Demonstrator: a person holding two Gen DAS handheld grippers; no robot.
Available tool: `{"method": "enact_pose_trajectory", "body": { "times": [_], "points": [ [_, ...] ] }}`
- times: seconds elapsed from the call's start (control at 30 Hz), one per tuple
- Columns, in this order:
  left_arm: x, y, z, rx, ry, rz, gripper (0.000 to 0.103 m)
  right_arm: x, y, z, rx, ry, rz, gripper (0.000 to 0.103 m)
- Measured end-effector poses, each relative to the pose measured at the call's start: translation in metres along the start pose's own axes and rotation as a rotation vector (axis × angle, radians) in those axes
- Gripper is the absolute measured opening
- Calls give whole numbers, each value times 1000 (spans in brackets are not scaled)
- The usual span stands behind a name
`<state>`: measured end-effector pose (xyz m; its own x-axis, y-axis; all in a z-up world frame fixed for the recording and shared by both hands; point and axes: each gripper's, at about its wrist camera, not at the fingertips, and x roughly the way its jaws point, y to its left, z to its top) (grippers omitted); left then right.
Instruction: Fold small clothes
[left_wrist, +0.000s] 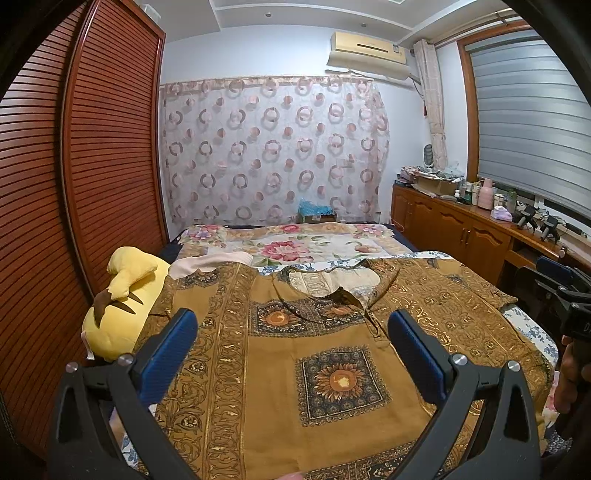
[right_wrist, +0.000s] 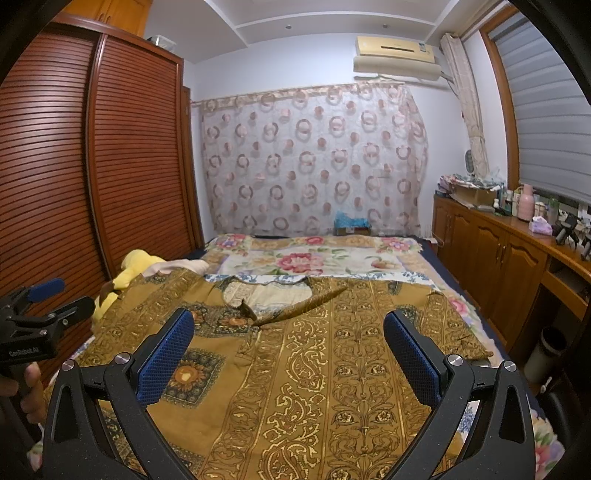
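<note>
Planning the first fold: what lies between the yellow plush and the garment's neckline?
Only the garment's own left shoulder and sleeve, overlapping the yellow plush; a pale cloth lies behind. Left wrist view.

Mustard paisley-and-sunflower-print garment (left_wrist: 332, 369), yellow plush toy (left_wrist: 122, 295), floral bedsheet (left_wrist: 295, 247)

Open air above the spread garment (left_wrist: 314, 369) at frame centre, free for passage. Blocked at left by yellow plush toy (left_wrist: 118, 306) and louvred wardrobe (left_wrist: 74, 166); at right by wooden cabinet (right_wrist: 498, 258).

Matt printed cloth garment (left_wrist: 332, 369); glossy slatted wood wardrobe (left_wrist: 110, 147).
</note>
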<state>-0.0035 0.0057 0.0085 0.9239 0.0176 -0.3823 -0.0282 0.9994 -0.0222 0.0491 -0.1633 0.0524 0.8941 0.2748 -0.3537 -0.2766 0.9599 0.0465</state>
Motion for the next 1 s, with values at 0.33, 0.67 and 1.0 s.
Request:
{"method": "enact_pose_trajectory", "body": {
  "times": [0.33,0.67,1.0],
  "points": [
    [-1,1,2,1,-3,2,103,0,0,0,0,0,2,103],
    [-2,1,3,4,-5,2,103,1,3,2,1,0,-1,103],
    [-2,1,3,5,-6,2,103,1,4,3,3,0,-2,103]
  ]
}}
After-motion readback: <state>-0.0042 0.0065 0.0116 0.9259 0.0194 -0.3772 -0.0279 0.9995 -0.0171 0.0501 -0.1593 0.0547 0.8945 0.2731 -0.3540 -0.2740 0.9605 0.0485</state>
